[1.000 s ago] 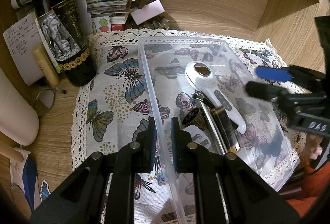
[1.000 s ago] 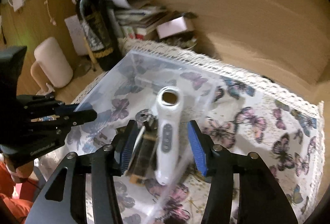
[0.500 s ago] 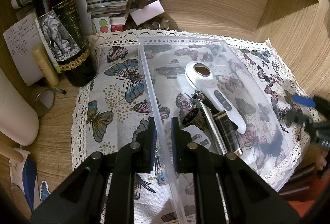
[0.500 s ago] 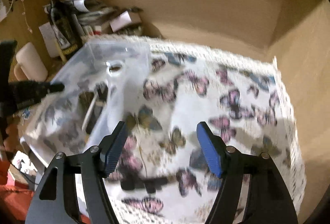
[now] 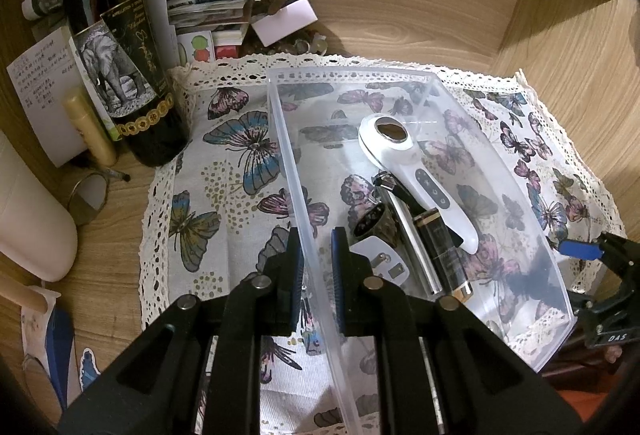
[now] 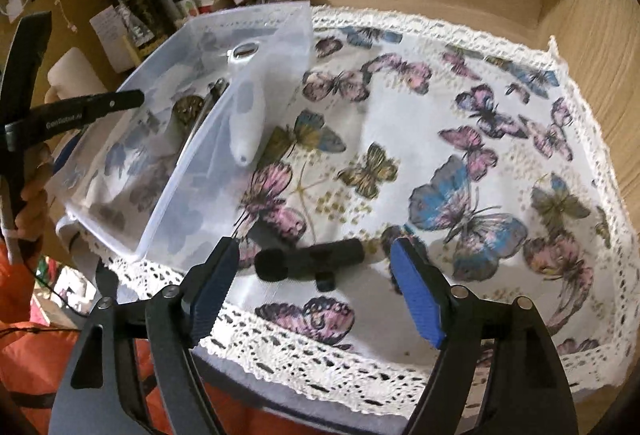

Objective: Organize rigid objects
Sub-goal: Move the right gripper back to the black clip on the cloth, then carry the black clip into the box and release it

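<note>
A clear plastic bin (image 5: 500, 171) stands on the butterfly cloth (image 5: 224, 171). In it lie a white handheld device (image 5: 420, 179), a white plug (image 5: 384, 259), a dark ring-shaped piece (image 5: 370, 223) and a dark tube (image 5: 444, 255). My left gripper (image 5: 316, 279) is shut on the bin's left wall. In the right wrist view the bin (image 6: 224, 83) is at the left, and a black cylindrical object (image 6: 308, 261) lies on the cloth (image 6: 460, 163) between the open fingers of my right gripper (image 6: 316, 287), near the cloth's front edge.
A wine bottle (image 5: 120, 55), a paper stack (image 5: 208, 7), a small cream tube (image 5: 90, 129) and a pink cylinder (image 5: 28, 219) crowd the left back. Wooden walls (image 5: 560, 35) close the back and right side.
My right gripper has swung away from the bin's contents, rightward and down to the cloth's front edge, over the black object. The left gripper and bin have not moved.
</note>
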